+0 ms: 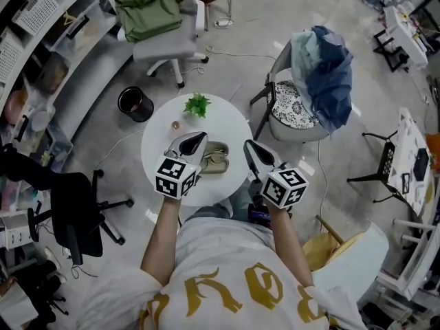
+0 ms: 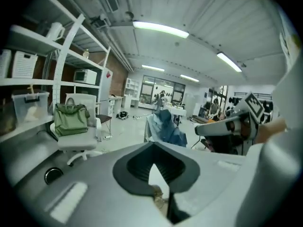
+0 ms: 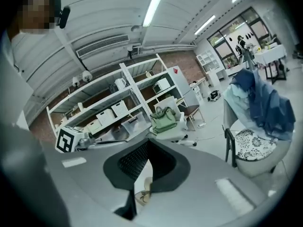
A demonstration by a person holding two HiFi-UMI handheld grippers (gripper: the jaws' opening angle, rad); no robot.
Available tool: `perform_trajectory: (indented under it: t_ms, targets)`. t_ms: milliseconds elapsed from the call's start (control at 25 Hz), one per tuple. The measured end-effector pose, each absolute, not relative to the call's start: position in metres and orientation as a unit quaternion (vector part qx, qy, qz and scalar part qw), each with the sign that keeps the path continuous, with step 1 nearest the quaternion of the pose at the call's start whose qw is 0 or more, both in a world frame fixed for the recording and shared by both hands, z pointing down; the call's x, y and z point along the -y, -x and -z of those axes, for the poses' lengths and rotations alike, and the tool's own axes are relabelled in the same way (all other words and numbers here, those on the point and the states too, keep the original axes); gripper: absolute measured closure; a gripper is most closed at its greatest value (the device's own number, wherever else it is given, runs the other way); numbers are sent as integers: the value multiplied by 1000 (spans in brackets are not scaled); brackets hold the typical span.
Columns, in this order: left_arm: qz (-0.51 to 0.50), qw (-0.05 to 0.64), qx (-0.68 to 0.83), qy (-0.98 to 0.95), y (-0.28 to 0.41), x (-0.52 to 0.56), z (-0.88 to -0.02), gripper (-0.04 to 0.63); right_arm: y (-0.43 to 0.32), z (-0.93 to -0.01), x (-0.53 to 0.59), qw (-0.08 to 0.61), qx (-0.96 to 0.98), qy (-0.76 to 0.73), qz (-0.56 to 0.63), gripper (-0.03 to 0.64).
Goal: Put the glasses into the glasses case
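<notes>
A tan glasses case (image 1: 216, 158) lies open on the round white table (image 1: 227, 126), between my two grippers. Something like glasses rests in it, too small to make out. My left gripper (image 1: 199, 139) hangs just left of the case, jaws together in a point, holding nothing. My right gripper (image 1: 250, 146) hangs just right of the case, also shut and empty. A sliver of the tan case (image 2: 158, 196) shows through the slit under the left jaws. Under the right jaws the case (image 3: 141, 196) shows with a frame-like shape in it.
A small green plant (image 1: 197, 104) and a small round object (image 1: 175, 124) sit at the table's far side. Beyond it stand a white chair with a green bag (image 1: 148, 11), a dark bin (image 1: 135, 104) and a chair draped in blue cloth (image 1: 320, 71). A black office chair (image 1: 72, 208) stands left.
</notes>
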State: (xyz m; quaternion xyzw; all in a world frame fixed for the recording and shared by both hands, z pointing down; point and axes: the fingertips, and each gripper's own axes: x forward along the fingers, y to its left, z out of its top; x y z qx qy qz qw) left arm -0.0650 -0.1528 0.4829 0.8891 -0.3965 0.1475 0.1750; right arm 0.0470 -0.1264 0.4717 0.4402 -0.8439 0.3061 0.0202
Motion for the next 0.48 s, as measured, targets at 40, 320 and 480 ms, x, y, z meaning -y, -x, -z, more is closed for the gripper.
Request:
perform_trajectory:
  t_ms: [40, 320, 480]
  targets:
    - [-131, 182, 400, -888, 65, 153, -477, 595, -46, -470, 126, 27, 846, -442, -296, 592]
    - [-97, 178, 401, -894, 62, 152, -458, 595, -46, -467, 127, 87, 848, -468, -235, 594]
    - [-115, 164, 399, -895, 61, 150, -461, 595, -46, -466, 128, 85, 846, -468, -239, 594]
